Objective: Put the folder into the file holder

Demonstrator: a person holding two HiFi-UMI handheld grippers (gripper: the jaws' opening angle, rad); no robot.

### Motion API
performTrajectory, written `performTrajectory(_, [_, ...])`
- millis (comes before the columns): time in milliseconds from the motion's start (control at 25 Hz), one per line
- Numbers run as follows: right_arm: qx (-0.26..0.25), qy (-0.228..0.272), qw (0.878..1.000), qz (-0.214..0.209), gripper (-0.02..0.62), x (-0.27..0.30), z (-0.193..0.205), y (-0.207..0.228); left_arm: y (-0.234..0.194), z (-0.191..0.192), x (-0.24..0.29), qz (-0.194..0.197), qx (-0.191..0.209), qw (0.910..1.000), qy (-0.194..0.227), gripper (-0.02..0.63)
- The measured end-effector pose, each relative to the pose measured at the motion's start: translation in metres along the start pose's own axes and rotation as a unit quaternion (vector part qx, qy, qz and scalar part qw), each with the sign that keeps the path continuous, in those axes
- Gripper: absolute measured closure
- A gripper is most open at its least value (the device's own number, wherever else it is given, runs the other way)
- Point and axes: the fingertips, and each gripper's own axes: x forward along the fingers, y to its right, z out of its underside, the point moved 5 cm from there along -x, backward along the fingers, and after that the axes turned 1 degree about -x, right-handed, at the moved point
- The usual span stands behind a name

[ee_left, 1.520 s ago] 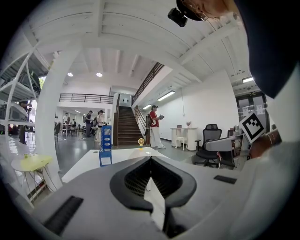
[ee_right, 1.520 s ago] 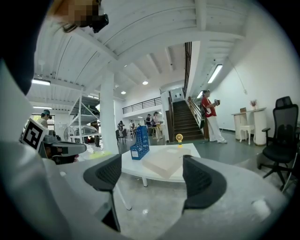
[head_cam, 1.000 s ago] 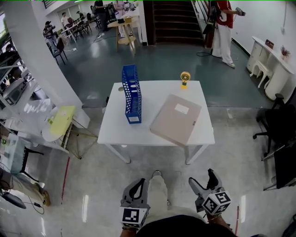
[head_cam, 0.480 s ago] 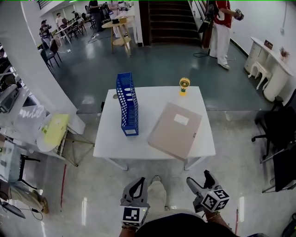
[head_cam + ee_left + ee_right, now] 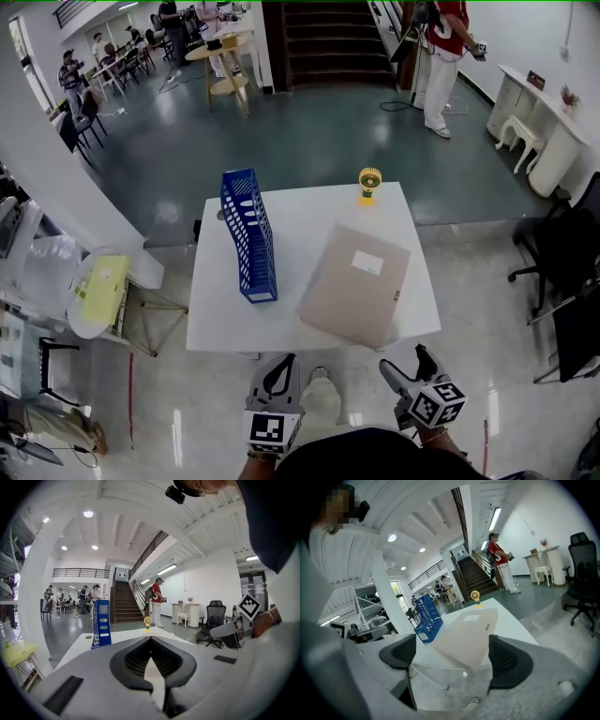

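Observation:
A beige folder [image 5: 355, 283] lies flat on the right half of a white table [image 5: 220, 323], one corner over the near edge; the right gripper view shows the folder [image 5: 468, 630] too. A blue file holder [image 5: 248, 234] stands upright on the table's left half, also in the gripper views [image 5: 101, 623] [image 5: 426, 618]. Both grippers hang below the table's near edge, apart from everything. My left gripper [image 5: 280, 364] [image 5: 150, 640] is shut with nothing in it. My right gripper [image 5: 403, 362] [image 5: 452, 656] is open and empty, aimed at the folder.
A small yellow fan [image 5: 369, 184] stands at the table's far edge. Left of the table are a white column and a low stand with a yellow top [image 5: 98, 289]. Black office chairs [image 5: 562, 253] stand to the right. A person in red [image 5: 439, 42] stands near the stairs.
The view has moved closer to the table, which now sits lower and nearer in the head view. Both grippers keep their states and stay low in front of the body.

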Motion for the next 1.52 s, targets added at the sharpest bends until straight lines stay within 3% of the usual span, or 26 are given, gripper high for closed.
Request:
performTrajectory(240, [-0.001, 0.007, 1.0, 0.031, 0.127, 0.035, -0.02, 0.012, -0.031, -0.01, 0.043, 0.017, 0.009, 0.9998, 0.001, 0.607])
performTrajectory(560, [-0.024, 0.006, 0.998, 0.058, 0.127, 0.085, -0.031, 0.024, -0.068, 0.004, 0.088, 0.038, 0.014, 0.9991, -0.015, 0.607])
performTrajectory(800, [-0.016, -0.002, 0.998, 0.063, 0.127, 0.11, -0.036, 0.041, -0.078, 0.014, 0.128, 0.066, -0.02, 0.9974, -0.021, 0.607])
performTrajectory(880, [-0.028, -0.007, 0.998, 0.065, 0.127, 0.115, -0.038, 0.045, -0.076, 0.018, 0.143, 0.077, -0.014, 0.9967, -0.024, 0.607])
performTrajectory(1200, [-0.012, -0.033, 0.997, 0.074, 0.127, 0.131, -0.048, 0.079, -0.072, 0.036, 0.204, 0.059, 0.023, 0.996, -0.063, 0.607])
performTrajectory(1520, [0.038, -0.068, 0.995, 0.069, 0.127, 0.162, -0.059, 0.124, -0.076, 0.06, 0.261, 0.052, 0.025, 0.9895, -0.133, 0.607])
